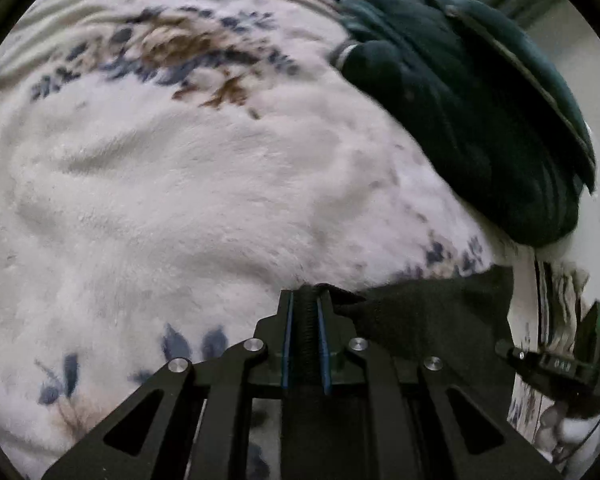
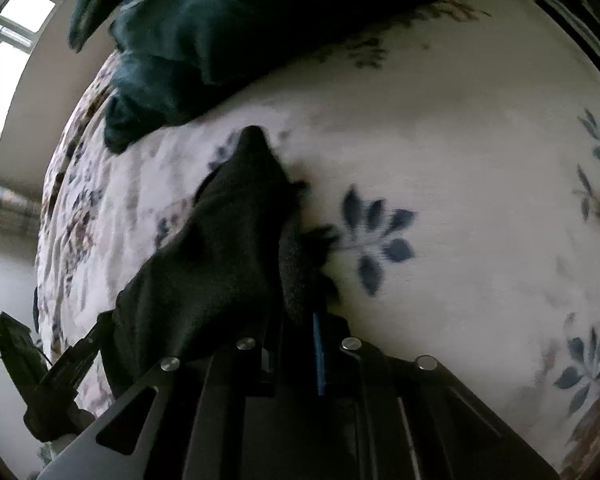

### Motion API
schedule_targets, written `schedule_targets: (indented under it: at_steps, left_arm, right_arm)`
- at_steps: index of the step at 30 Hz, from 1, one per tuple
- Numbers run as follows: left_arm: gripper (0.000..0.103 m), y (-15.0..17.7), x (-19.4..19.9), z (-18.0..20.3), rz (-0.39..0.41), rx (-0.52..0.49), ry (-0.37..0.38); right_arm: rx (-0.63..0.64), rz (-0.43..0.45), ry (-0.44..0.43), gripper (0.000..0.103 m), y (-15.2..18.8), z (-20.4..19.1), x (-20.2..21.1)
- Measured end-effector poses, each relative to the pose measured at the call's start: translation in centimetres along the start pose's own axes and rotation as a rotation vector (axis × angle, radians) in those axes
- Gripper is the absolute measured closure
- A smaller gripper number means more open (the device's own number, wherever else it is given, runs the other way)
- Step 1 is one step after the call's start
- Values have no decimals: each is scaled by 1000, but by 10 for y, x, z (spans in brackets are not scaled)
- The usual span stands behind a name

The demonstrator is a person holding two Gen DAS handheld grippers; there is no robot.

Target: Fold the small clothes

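A small black garment is stretched between my two grippers above a white fleece blanket with blue flowers. In the left wrist view my left gripper is shut on a ribbed black edge of it, and the cloth runs off to the right toward the other gripper. In the right wrist view my right gripper is shut on the same black garment. The cloth drapes over the left finger and hides it. Its far tip rests on the blanket.
A pile of dark green pillows or bedding lies along the far side of the bed. A window and a pale wall stand beyond the bed's left edge. The left gripper's body shows low at the left.
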State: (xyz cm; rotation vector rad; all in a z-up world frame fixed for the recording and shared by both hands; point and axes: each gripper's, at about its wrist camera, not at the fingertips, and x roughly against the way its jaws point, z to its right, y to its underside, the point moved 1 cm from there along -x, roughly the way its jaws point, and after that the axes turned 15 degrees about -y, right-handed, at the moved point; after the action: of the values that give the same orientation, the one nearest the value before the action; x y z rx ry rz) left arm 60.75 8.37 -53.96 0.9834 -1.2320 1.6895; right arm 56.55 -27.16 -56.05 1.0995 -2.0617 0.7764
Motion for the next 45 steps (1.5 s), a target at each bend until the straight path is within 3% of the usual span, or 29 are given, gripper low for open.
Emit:
schedule_targets:
  at_steps: [4, 8, 9, 10, 12, 14, 17, 20, 21, 22, 26, 29, 33, 36, 40, 42, 45]
  left_arm:
    - [101, -16, -3, -10, 29, 20, -68]
    - [97, -16, 16, -17, -19, 26, 7]
    - [86, -13, 21, -16, -24, 19, 8]
    - [62, -8, 26, -14, -26, 4, 35]
    - [36, -1, 26, -8, -22, -23, 66]
    - [36, 7, 15, 2, -51, -53, 70]
    - [36, 18, 1, 13, -91, -100, 10]
    - [36, 36, 6, 17, -94, -142, 27]
    - [56, 43, 9, 19, -70, -174, 5]
    - [93, 48, 8, 21, -51, -214, -40]
    - [92, 44, 7, 8, -40, -192, -42]
    - [86, 45, 23, 3, -104, -141, 12]
    - [81, 82, 63, -11, -114, -135, 60]
    - [81, 125, 74, -19, -187, -119, 70]
    - [81, 163, 61, -21, -237, -83, 63]
    - [80, 166, 59, -19, -175, -130, -28]
    - [78, 162, 65, -26, -184, -84, -30]
  right_arm:
    - [-17, -5, 39, 92, -3, 9, -2]
    - [-38, -40, -14, 87, -3, 2, -8]
    - [-26, -47, -17, 74, -3, 0, -3]
    - [-14, -49, -27, 59, -2, -3, 3]
    - [2, -41, -54, 42, 0, -10, 12]
    - [2, -58, -60, 42, 2, -14, 10]
    - [-40, -122, -59, 42, 15, -14, 6]
    - [-14, -145, -90, 42, 44, -19, 18]
    - [3, -160, -82, 42, 54, -19, 19]
    - [21, -177, -65, 42, 65, -19, 17]
    - [42, -223, -13, 42, 103, -8, 9]
    - [6, -206, -31, 42, 116, -3, 14]
    - [-15, -172, -56, 42, 137, 2, 40]
    - [-26, -156, -46, 42, 163, 7, 63]
    - [-94, -190, -67, 42, 203, 25, 73]
    - [-121, -219, -63, 42, 224, 34, 70]
    - [-127, -228, -27, 42, 244, 46, 75]
